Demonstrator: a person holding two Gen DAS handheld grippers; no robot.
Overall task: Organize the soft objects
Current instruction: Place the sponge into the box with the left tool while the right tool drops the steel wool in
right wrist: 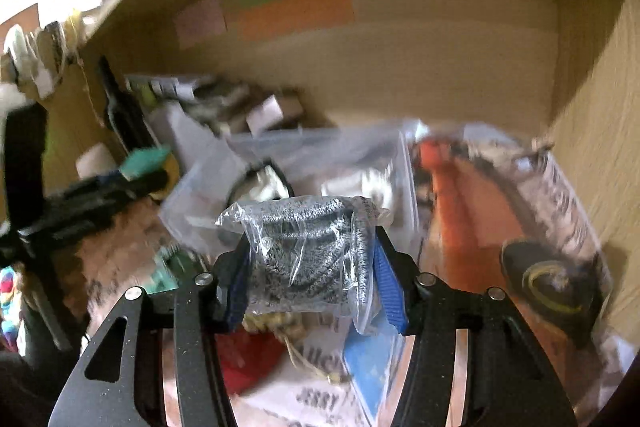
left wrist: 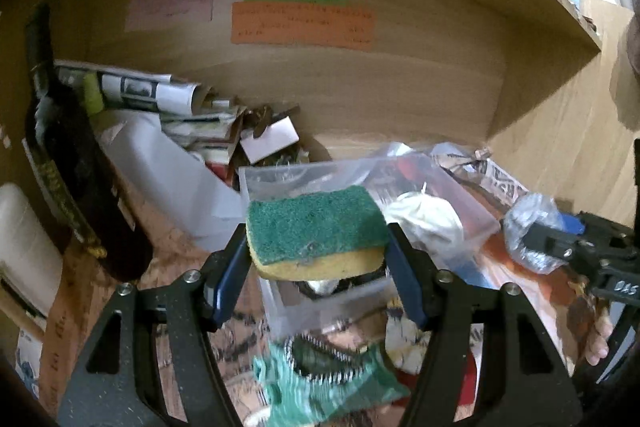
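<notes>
Two claws grip: left (left wrist: 318, 259) one sponge (left wrist: 316, 233), right (right wrist: 308, 267) one bagged scourer (right wrist: 304, 251).

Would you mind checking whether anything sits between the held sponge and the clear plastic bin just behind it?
Nothing visible does: the left gripper holds the sponge directly above the clear plastic bin's open top. A white cloth already lies inside, to the right.

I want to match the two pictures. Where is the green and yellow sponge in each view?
Left wrist view: the sponge is at the centre, held between the fingers of the left hand-held gripper, green side up.
Right wrist view: the sponge is small and blurred at the left edge, at the tip of the left hand-held gripper.
Shared landmark: the orange paper note on the back wall of the shelf.
</notes>
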